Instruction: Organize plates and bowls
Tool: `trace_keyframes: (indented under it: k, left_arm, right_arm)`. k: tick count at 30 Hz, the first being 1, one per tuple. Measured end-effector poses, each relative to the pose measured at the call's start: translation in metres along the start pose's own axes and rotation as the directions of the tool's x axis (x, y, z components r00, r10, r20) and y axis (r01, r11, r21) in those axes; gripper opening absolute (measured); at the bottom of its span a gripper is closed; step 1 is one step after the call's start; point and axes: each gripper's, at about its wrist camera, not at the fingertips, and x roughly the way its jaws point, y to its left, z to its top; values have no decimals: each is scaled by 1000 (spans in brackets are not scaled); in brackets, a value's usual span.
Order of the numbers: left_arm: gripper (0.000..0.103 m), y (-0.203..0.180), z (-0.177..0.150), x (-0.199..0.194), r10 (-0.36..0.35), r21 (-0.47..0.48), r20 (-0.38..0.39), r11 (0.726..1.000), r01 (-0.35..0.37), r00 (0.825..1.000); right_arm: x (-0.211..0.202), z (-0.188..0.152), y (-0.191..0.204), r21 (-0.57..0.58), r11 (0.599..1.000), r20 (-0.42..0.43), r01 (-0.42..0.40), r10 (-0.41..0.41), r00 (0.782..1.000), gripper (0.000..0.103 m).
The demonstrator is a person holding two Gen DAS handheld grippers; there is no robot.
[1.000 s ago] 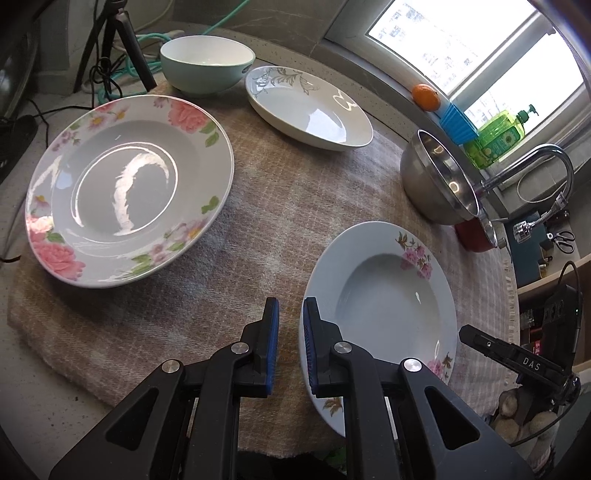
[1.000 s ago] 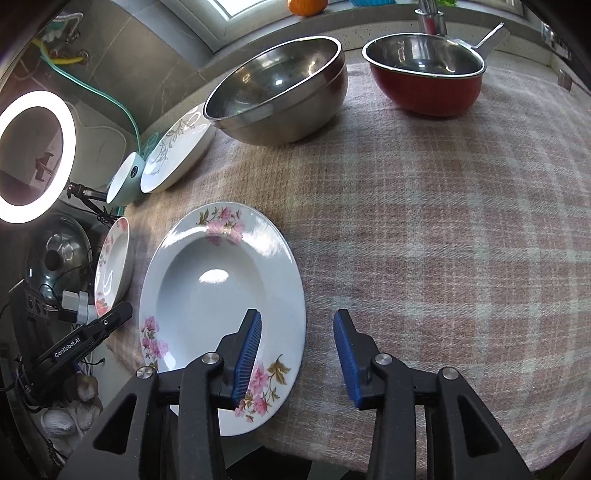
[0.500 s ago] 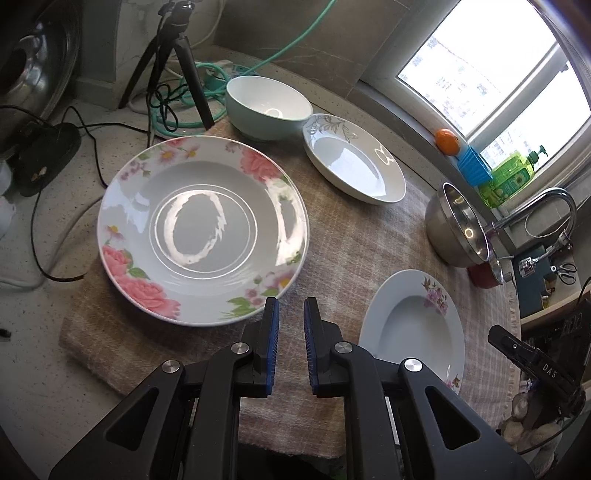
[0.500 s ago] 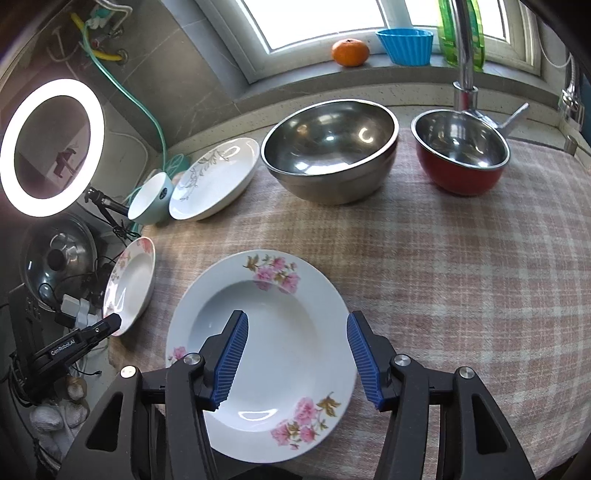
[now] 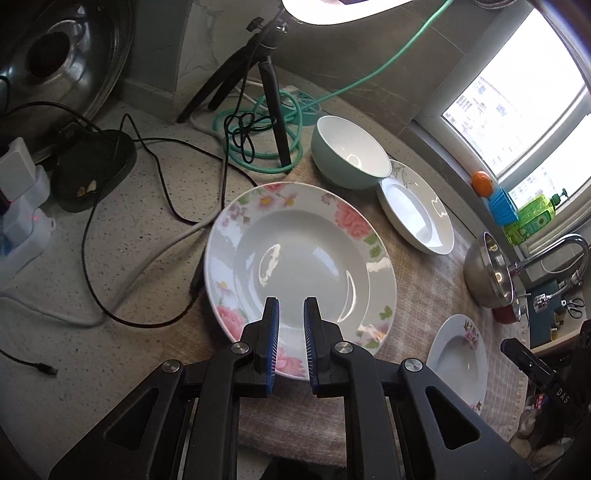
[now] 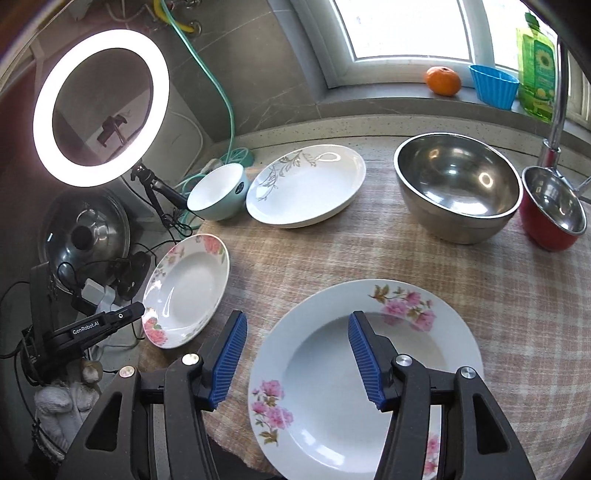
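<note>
Left wrist view: the left gripper [image 5: 291, 343] hangs clenched, grasping nothing, its tips over the near rim of the rose plate [image 5: 301, 273].

Right wrist view: the right gripper [image 6: 295, 356] is released, its jaws straddling the pink-flower plate's [image 6: 364, 376] left rim without touching.

Hidden or cut off, as I see it:
- White ring light [image 5: 340, 9]: left wrist view's top edge crops all but its lower arc.
- Pink-blossom white soup plate [image 6: 365, 373]: near rim behind the right gripper's arms.
- Red-sided steel saucepan [image 5: 508, 314]: mostly hidden behind the large steel mixing bowl [image 5: 487, 275].
</note>
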Motion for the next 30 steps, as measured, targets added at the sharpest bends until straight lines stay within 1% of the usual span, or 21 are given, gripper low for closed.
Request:
trace_keyframes:
  k: [2, 5, 8, 11, 12, 14, 17, 21, 24, 30]
  left_arm:
    - [12, 11, 6, 0, 12, -5, 3, 1000, -12, 1000]
    - [12, 28, 18, 2, 16, -41, 3, 999, -16, 1000]
    - [12, 40, 28, 3, 24, -47, 18, 999, -23, 1000]
    - [12, 47, 35, 9, 11, -56, 7, 998, -10, 1000]
    - [12, 49, 37, 12, 11, -56, 4, 998, -11, 1000]
    - [12, 53, 38, 16, 5, -59, -8, 998, -6, 1000]
    - [12, 59, 39, 21, -11, -77, -27, 997, 9, 1000]
    - [12, 63, 40, 25, -34, -85, -40, 996, 31, 999]
    - [12, 63, 41, 29, -49, -84, -52, 995, 44, 997]
    - [12, 59, 44, 36, -57, -71, -64, 996, 52, 996]
  right_arm:
    - [10, 4, 11, 11, 1000, -19, 3, -3, 1000, 53]
    - [25, 10, 23, 29, 999, -32, -14, 15, 999, 53]
    - [39, 14, 36, 30, 999, -46, -22, 23, 999, 53]
    - [53, 18, 47, 21, 999, -58, -28, 29, 998, 52]
    - [58, 20, 51, 17, 1000, -64, -27, 28, 998, 50]
    - [68, 23, 54, 24, 999, -82, -30, 32, 996, 42]
    - [84, 27, 52, 71, 996, -114, -55, 63, 991, 34]
    - [101, 29, 50, 107, 992, -144, -66, 81, 986, 31]
    - [110, 31, 52, 103, 993, -158, -57, 72, 985, 28]
    - [129, 35, 55, 114, 992, -189, -62, 82, 978, 23]
